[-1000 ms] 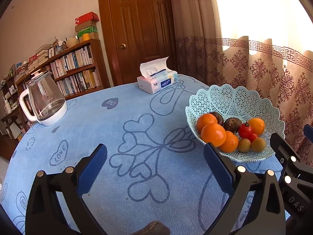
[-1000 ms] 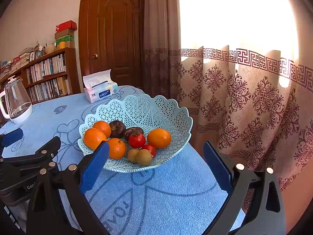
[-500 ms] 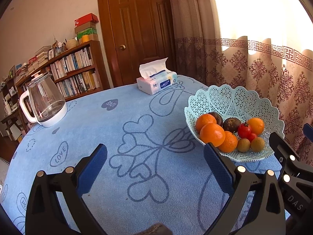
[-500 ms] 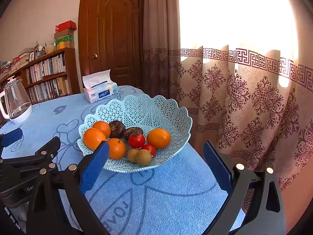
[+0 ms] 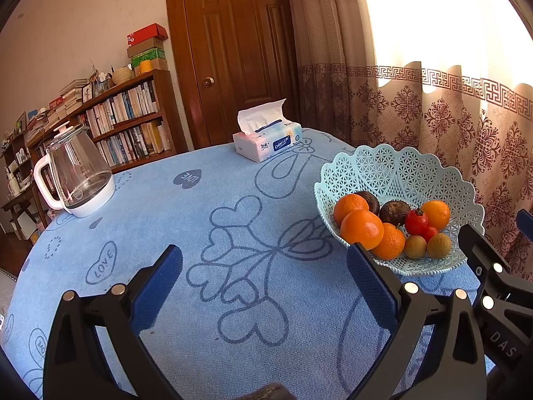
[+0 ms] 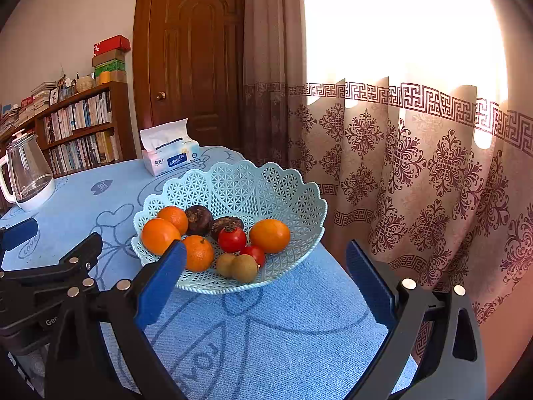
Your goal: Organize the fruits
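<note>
Left wrist view takes in the wide table [image 5: 206,233], blue cloth with heart outlines, nearly all of it bare ahead of the left gripper [image 5: 265,271], whose jaws stand wide with nothing between them. The right view trades that for the curtain [image 6: 416,173] filling everything ahead and to the right of the right gripper [image 6: 265,268], also spread wide and holding nothing.

The basket [image 6: 240,183] sits just ahead of the right gripper, slightly left of centre; its left finger [image 6: 161,283] overlaps the basket's near rim in the picture, contact unclear. From the left gripper the basket [image 5: 399,166] lies ahead and to the right, beyond its right finger.

All the fruit is in the basket: four oranges [image 6: 160,235], two dark round fruits [image 6: 199,219], two tomatoes [image 6: 232,238], two small brown fruits [image 6: 245,268] nearest the right gripper.

Only the left view shows the kettle [image 5: 78,175] whole, far ahead to the left; the right view clips it at the edge. The tissue box [image 5: 268,141] stands well ahead at the table's far side. Each view catches the other gripper's black frame at its edge.
</note>
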### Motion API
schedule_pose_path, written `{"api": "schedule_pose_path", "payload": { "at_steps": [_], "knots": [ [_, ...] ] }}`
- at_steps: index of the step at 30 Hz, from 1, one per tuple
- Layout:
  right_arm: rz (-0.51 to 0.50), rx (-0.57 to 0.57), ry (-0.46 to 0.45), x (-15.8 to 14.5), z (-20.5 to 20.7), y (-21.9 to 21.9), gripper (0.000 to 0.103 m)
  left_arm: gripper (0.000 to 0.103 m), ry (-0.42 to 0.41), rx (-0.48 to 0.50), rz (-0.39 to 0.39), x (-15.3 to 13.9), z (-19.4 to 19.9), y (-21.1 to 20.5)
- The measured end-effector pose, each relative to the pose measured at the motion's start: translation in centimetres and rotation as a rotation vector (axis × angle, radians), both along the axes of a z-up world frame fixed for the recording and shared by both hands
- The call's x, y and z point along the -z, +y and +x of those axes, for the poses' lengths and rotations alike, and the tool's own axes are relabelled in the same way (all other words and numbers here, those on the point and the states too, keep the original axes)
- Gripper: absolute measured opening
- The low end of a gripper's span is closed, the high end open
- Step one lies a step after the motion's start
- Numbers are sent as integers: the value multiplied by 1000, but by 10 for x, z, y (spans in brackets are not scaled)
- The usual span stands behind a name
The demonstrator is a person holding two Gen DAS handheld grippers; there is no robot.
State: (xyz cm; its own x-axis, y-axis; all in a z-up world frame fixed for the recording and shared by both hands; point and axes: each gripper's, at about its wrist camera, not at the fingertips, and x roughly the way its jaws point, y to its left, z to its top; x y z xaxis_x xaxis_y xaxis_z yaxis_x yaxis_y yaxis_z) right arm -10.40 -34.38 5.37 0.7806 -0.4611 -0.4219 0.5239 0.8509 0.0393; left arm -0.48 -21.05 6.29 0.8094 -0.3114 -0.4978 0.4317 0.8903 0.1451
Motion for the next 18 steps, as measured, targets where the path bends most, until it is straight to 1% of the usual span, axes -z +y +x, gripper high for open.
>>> {"api": "schedule_pose_path", "payload": {
  "at_steps": [9,14,18],
  "knots": [
    [0,0,1,0,0,0,97,98,-6,1,2,-3,-1,1],
    [-1,-1,11,1,2,0,97,98,48,-8,4,1,5,5],
    [3,0,9,1,3,-2,97,98,86,-50,18,10,7,20]
  ]
}}
